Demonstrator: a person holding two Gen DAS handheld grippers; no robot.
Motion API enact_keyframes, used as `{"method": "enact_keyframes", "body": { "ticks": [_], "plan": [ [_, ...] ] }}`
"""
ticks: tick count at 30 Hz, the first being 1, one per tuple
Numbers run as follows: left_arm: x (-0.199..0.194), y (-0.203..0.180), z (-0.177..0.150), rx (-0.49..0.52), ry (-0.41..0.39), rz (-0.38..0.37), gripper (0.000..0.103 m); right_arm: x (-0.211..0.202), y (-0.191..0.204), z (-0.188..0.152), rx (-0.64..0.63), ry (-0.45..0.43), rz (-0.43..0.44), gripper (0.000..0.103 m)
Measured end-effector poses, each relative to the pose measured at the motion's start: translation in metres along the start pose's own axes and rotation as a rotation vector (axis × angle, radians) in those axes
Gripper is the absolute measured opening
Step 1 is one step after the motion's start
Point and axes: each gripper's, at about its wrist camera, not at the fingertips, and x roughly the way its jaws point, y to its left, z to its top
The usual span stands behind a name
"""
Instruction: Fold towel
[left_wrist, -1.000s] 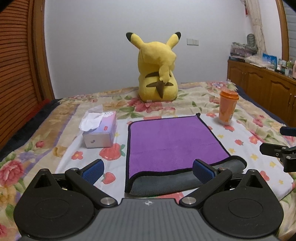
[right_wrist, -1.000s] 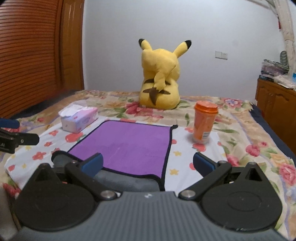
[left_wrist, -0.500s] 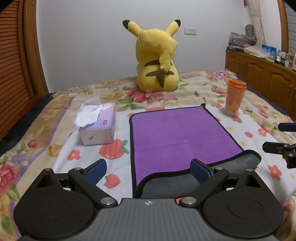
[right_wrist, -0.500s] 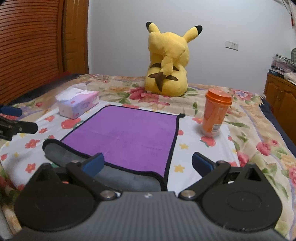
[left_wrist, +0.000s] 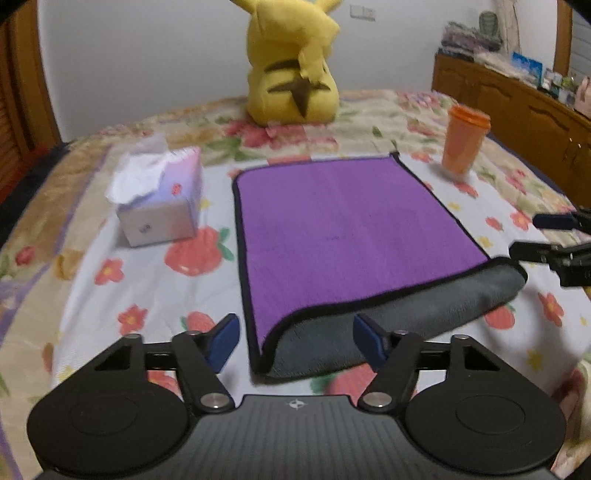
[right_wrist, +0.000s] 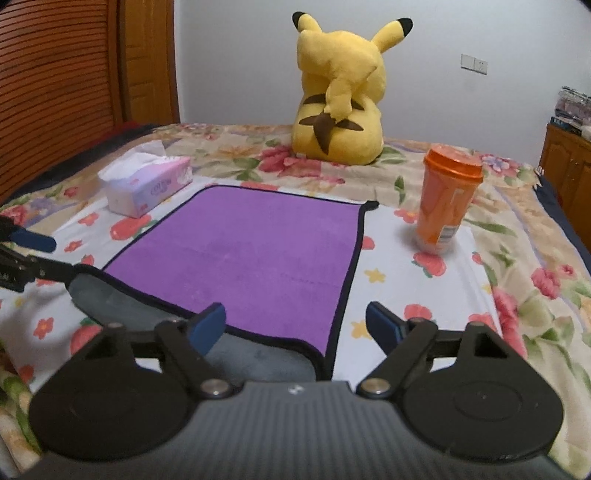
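A purple towel (left_wrist: 343, 236) with black trim lies folded on the flowered bedspread, its grey underside (left_wrist: 406, 317) showing along the near fold. It also shows in the right wrist view (right_wrist: 251, 258). My left gripper (left_wrist: 295, 341) is open and empty, just above the towel's near left corner. My right gripper (right_wrist: 295, 325) is open and empty over the towel's near right corner. Each gripper shows in the other's view: the right gripper (left_wrist: 554, 236) at the right edge, the left gripper (right_wrist: 26, 254) at the left edge.
A tissue box (left_wrist: 159, 199) sits left of the towel, also visible in the right wrist view (right_wrist: 144, 184). An orange lidded cup (left_wrist: 465, 142) stands at the right (right_wrist: 447, 199). A yellow plush toy (left_wrist: 295, 74) sits behind. A wooden cabinet (left_wrist: 517, 107) lines the right wall.
Both grippers have tilted down and moved closer over the towel's near edge. The towel lies as before. Both stay open.
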Motion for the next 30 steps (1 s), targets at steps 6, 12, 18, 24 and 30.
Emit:
{"method": "enact_keyframes", "body": {
  "ticks": [6, 12, 18, 24, 30],
  "plan": [
    [0.016, 0.000, -0.002, 0.018, 0.043, -0.009, 0.054, 0.014, -0.003, -0.002, 0.009, 0.057, 0.023, 0.076],
    [0.023, 0.004, -0.001, -0.002, 0.051, -0.016, 0.048, 0.024, -0.008, -0.007, 0.032, 0.131, 0.037, 0.073],
    [0.029, 0.009, -0.004, -0.027, 0.069, -0.016, 0.044, 0.030, -0.013, -0.012, 0.065, 0.185, 0.054, 0.069],
    [0.033, 0.007, -0.007, -0.016, 0.085, -0.018, 0.038, 0.035, -0.018, -0.015, 0.092, 0.237, 0.081, 0.058],
    [0.034, 0.004, -0.011, 0.004, 0.091, -0.041, 0.024, 0.034, -0.019, -0.015, 0.094, 0.248, 0.088, 0.036]
  ]
}}
